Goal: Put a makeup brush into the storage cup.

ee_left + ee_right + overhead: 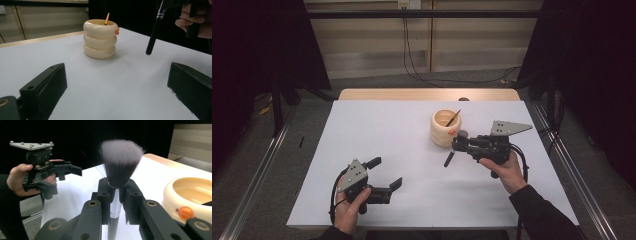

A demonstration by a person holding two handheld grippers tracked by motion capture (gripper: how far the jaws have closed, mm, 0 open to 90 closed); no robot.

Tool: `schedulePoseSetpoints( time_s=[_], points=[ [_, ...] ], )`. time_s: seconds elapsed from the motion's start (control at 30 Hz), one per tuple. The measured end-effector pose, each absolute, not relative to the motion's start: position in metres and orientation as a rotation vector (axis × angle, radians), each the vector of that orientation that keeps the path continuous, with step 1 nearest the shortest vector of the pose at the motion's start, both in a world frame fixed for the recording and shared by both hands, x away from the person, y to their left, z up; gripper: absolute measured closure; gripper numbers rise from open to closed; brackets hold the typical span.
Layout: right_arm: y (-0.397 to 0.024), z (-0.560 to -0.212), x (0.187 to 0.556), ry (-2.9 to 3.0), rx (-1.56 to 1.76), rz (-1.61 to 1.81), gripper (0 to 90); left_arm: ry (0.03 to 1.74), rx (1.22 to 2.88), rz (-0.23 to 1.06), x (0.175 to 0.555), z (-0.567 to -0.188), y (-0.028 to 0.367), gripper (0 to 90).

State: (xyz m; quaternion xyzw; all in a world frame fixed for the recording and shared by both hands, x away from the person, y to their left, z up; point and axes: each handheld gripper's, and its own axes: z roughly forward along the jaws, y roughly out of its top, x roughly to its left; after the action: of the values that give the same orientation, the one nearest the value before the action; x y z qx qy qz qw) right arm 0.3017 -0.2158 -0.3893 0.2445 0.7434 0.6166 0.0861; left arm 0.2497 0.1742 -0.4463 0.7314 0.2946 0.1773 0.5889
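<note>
One makeup brush [117,182] is the thing in hand: the right tool [117,190] has its jaws closed tight on the silvery collar just under the bristles, so the grey tuft stands up above the jaws and the black handle [153,35] hangs down, its tip clear of the table [377,130]. From above, that handle [449,159] shows just near of the cream ringed holder [443,128], which stands right of the table's middle and already has a thin orange-tipped stick [453,118] leaning inside it. The brush is beside the holder rather than over its mouth, so by my reading the pick-up is done and the placing is left: the brush has yet to be brought above the rim and lowered in. At the near left, the left tool [387,172] hovers low over the bare sheet with its jaws spread wide and nothing between them
</note>
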Motion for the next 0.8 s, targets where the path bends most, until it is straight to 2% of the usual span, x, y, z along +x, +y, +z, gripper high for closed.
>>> schedulePoseSetpoints(
  time_s=[0.8],
  points=[
    [-0.22, -0.378, 0.335, 2.146, 0.792, 1.757, 77.2, 0.687, 1.71, 0.415, 0.251, -0.447, 0.175, 1.7]
  ],
)
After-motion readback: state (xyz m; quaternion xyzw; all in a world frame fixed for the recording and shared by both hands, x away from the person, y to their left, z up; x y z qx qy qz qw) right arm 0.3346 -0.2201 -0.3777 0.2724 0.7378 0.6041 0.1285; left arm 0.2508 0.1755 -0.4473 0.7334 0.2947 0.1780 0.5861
